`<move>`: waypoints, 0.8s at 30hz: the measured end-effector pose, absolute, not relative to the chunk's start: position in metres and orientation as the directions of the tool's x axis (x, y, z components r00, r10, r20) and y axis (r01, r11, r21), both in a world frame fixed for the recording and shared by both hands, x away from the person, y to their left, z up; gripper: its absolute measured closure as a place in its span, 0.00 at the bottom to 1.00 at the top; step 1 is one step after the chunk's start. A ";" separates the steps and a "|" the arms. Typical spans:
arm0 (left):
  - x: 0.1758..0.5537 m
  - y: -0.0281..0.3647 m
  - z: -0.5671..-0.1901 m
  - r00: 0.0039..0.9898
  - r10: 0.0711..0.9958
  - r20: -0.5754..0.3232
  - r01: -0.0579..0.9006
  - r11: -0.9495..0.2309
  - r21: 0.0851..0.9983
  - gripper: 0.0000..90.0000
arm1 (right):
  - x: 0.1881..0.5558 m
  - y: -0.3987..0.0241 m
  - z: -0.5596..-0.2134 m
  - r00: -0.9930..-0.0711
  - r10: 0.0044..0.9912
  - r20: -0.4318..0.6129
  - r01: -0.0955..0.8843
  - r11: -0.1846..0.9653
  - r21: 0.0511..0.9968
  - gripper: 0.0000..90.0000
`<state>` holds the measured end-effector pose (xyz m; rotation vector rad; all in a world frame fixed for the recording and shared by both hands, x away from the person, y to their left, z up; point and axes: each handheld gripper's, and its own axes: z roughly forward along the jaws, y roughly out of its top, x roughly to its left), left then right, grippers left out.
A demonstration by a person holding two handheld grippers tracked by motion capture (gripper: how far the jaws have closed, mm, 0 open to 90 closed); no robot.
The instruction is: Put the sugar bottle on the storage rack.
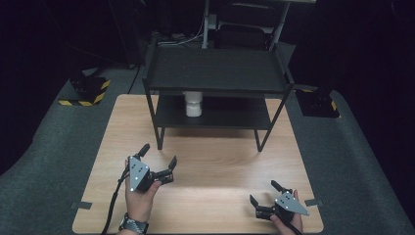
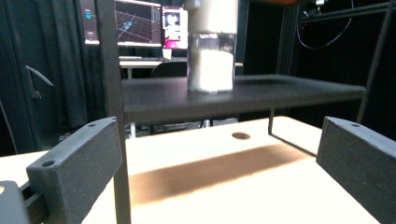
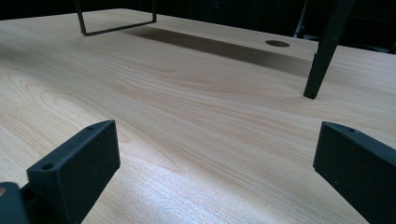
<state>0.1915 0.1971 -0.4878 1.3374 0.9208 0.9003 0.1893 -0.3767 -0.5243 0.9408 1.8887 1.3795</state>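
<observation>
A black two-tier shelf [image 1: 215, 68] stands at the far side of the wooden table [image 1: 210, 161]. On its lower tier [image 1: 235, 117] stands a clear jar [image 1: 194, 104] with a white lid, filled with white powder; the left gripper view shows the jar [image 2: 211, 63] straight ahead on that tier [image 2: 280, 91]. My left gripper [image 1: 157, 155] is open over the table's left front, well short of the shelf's front left leg [image 2: 116, 116]. Near the front right corner my right gripper [image 1: 264, 192] is open too, low over bare wood [image 3: 187, 116].
The shelf's top tier is bare. Its front right leg [image 3: 327, 51] and a far foot bar [image 3: 119, 23] show in the right gripper view, with a round cable hole [image 3: 277, 43] in the tabletop. Grey carpet [image 1: 54, 147] surrounds the table. Monitors [image 2: 135, 23] glow behind.
</observation>
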 end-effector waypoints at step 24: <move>0.164 0.233 -0.525 0.404 0.914 -0.027 0.243 -0.079 0.967 0.01 | 0.188 -0.377 -0.527 -0.557 0.828 -0.069 0.177 0.199 0.964 0.00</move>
